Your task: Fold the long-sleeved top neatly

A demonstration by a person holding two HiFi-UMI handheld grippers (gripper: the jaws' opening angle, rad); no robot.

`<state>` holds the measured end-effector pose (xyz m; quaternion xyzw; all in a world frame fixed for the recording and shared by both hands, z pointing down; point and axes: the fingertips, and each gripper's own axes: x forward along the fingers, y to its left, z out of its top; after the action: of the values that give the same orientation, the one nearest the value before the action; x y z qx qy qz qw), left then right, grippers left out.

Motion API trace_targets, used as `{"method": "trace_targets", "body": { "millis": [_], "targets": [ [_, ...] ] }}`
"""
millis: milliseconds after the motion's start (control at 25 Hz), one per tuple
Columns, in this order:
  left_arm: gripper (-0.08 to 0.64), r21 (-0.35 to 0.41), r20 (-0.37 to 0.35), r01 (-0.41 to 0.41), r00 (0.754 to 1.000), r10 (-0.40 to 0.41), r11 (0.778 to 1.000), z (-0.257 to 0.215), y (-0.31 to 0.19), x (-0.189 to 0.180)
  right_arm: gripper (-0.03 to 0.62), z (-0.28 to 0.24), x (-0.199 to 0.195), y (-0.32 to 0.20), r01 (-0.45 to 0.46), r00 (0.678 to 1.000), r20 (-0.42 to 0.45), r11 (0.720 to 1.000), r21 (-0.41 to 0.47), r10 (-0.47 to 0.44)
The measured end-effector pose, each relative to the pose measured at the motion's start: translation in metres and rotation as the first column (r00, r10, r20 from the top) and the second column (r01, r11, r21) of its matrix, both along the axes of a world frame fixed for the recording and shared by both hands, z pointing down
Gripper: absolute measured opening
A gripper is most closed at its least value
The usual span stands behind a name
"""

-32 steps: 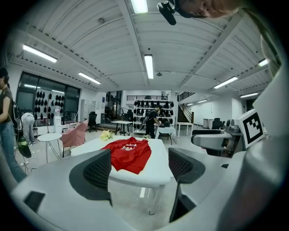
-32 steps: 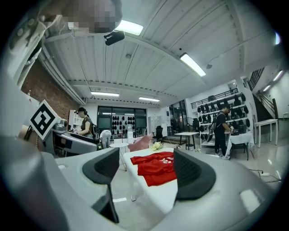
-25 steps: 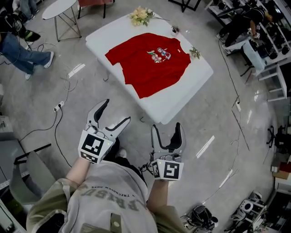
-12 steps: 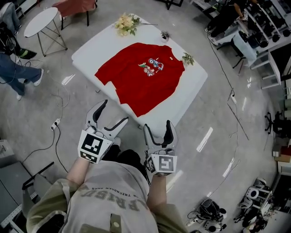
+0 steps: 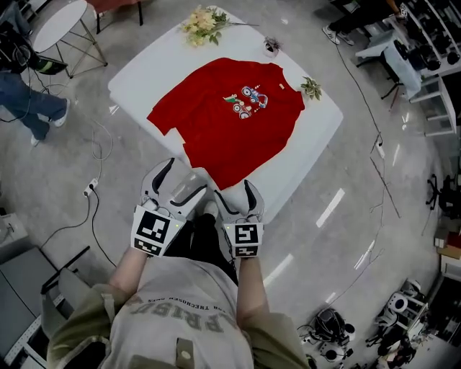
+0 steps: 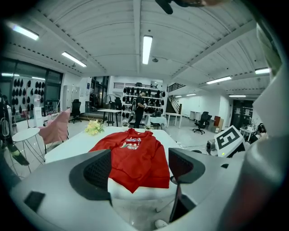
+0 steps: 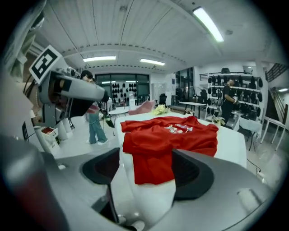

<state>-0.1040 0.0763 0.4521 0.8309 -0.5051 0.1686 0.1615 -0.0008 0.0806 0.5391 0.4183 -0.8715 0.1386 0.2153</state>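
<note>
We see the red top (image 5: pixel 230 115) lying flat and face up across the middle of the white tabletop (image 5: pixel 140 68), its printed chest upward, its collar toward the far side and its hem reaching the near corner, where the cloth droops a little over the edge. We hold the left tool (image 5: pixel 181 179) and the right tool (image 5: pixel 234 193) side by side just off that near corner, apart from the cloth. Each tool has its jaws spread wide with nothing pinched; through each gap we look along the top. A bunch of pale flowers (image 5: pixel 202 21) sits at the far corner, and a small sprig (image 5: pixel 312 88) lies near the right edge beside the top's shoulder.
</note>
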Motion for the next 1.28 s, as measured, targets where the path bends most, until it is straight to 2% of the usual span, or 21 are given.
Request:
{"method": "trace_targets", "body": {
  "millis": [120, 240, 280, 320, 360, 480, 520, 680, 920, 1000, 1080, 1200, 1280],
  "targets": [
    [0.379, -0.026, 0.024, 0.007, 1.000, -0.006, 1.000, 0.015, -0.007, 0.003, 0.362, 0.034, -0.008, -0.003, 0.083, 0.991, -0.098, 0.994, -0.068, -0.090],
    [0.379, -0.047, 0.036, 0.021, 0.999, -0.020, 0.999, 0.026, -0.013, 0.003, 0.345, 0.065, -0.011, -0.003, 0.151, 0.965, -0.196, 0.979, -0.136, -0.176],
    [0.379, -0.052, 0.041, 0.028, 0.999, -0.026, 0.998, 0.029, -0.015, 0.003, 0.320, 0.074, -0.010, -0.002, 0.169, 0.953, -0.228, 0.973, -0.158, -0.202],
    [0.379, -0.057, 0.046, 0.035, 0.998, -0.033, 0.998, 0.032, -0.016, 0.003, 0.255, 0.081, -0.009, -0.001, 0.184, 0.941, -0.252, 0.967, -0.178, -0.225],
    [0.379, -0.061, 0.051, 0.041, 0.998, -0.037, 0.997, 0.035, -0.017, 0.003, 0.235, 0.086, -0.009, 0.001, 0.196, 0.933, -0.265, 0.961, -0.197, -0.245],
    [0.379, -0.076, 0.075, 0.049, 0.996, -0.043, 0.996, 0.044, -0.018, 0.003, 0.198, 0.090, -0.005, 0.003, 0.216, 0.926, -0.258, 0.947, -0.239, -0.277],
    [0.379, -0.081, 0.085, 0.051, 0.995, -0.044, 0.995, 0.047, -0.019, 0.002, 0.116, 0.090, -0.003, 0.002, 0.220, 0.924, -0.258, 0.944, -0.246, -0.283],
    [0.379, -0.108, 0.130, 0.039, 0.991, -0.025, 0.993, 0.060, -0.019, 0.000, 0.086, 0.088, 0.009, 0.007, 0.273, 0.903, -0.257, 0.921, -0.278, -0.345],
    [0.379, -0.151, 0.181, -0.021, 0.982, 0.049, 0.988, 0.078, -0.029, 0.005, 0.081, 0.086, 0.043, 0.020, 0.353, 0.854, -0.270, 0.876, -0.328, -0.445],
    [0.379, -0.176, 0.225, -0.066, 0.969, 0.106, 0.982, 0.088, -0.031, 0.006, 0.081, 0.086, 0.059, 0.025, 0.365, 0.842, -0.275, 0.866, -0.342, -0.464],
    [0.379, -0.216, 0.278, -0.125, 0.943, 0.183, 0.968, 0.101, -0.033, 0.005, 0.081, 0.086, 0.076, 0.029, 0.374, 0.829, -0.287, 0.857, -0.354, -0.481],
    [0.379, -0.277, 0.364, -0.201, 0.883, 0.296, 0.940, 0.121, -0.037, 0.002, 0.081, 0.086, 0.100, 0.030, 0.379, 0.814, -0.303, 0.848, -0.371, -0.496],
    [0.379, -0.325, 0.414, -0.252, 0.829, 0.377, 0.911, 0.135, -0.040, 0.001, 0.081, 0.086, 0.115, 0.028, 0.371, 0.813, -0.308, 0.847, -0.382, -0.495]
  ]
}}
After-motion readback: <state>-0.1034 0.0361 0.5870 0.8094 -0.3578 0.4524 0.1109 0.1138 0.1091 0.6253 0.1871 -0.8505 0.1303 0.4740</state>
